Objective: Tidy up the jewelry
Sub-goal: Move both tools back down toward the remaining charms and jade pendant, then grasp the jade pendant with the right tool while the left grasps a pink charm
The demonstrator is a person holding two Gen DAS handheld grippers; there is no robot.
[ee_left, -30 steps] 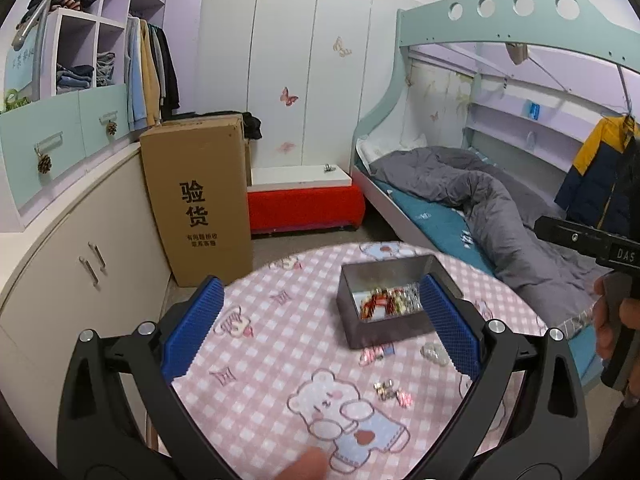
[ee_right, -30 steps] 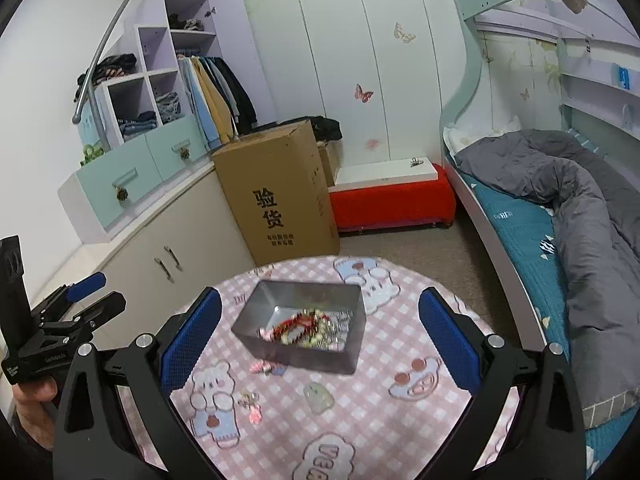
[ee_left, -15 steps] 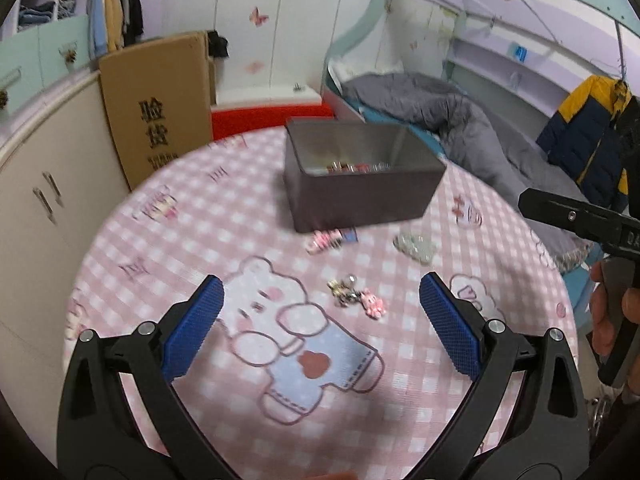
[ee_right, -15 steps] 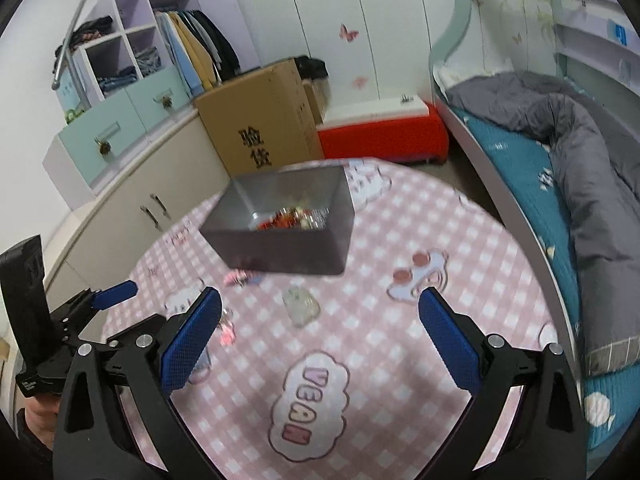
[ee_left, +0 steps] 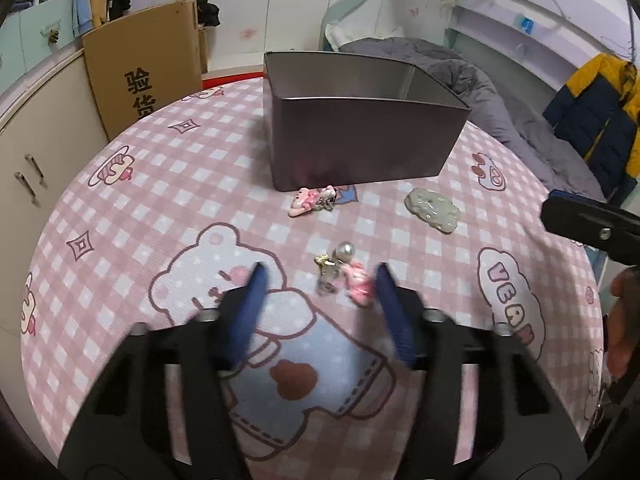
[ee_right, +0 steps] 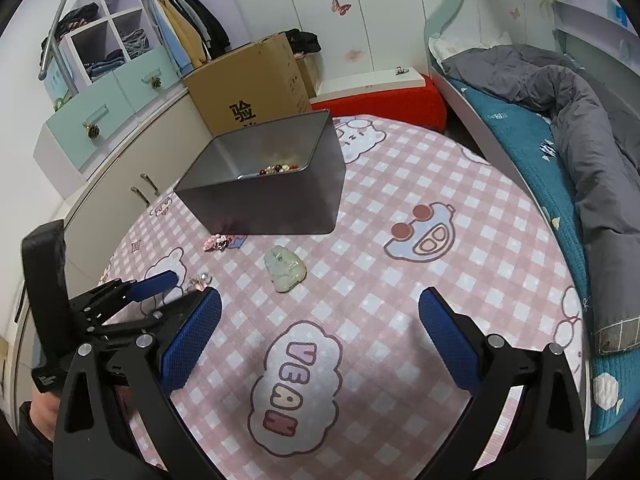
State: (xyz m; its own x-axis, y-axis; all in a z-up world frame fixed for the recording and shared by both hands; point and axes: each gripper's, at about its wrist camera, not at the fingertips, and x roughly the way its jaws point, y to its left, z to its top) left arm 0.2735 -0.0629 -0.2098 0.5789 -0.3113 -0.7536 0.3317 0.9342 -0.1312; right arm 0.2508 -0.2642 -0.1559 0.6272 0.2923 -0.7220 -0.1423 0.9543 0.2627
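Observation:
A grey metal box (ee_left: 360, 120) stands on the round pink checked table (ee_left: 120, 216) and holds beaded jewelry (ee_right: 280, 168). In front of it lie a pink charm (ee_left: 310, 202), a pale green jade pendant (ee_left: 432, 209) and a pearl and pink trinket cluster (ee_left: 344, 276). My left gripper (ee_left: 320, 300) is low over the table, its jaws partly closed around the trinket cluster without gripping it. It also shows in the right wrist view (ee_right: 168, 292). My right gripper (ee_right: 320, 340) is open and empty, above the table near the jade pendant (ee_right: 285, 270).
A cardboard box (ee_left: 144, 76) and cupboards (ee_left: 36, 148) stand beyond the table's far left edge. A bed with a grey duvet (ee_right: 560, 120) lies to the right. The right gripper's body (ee_left: 592, 230) shows at the right of the left wrist view.
Both grippers have come down and closer to the table. My left gripper's jaws have narrowed from wide open and now flank the trinket cluster.

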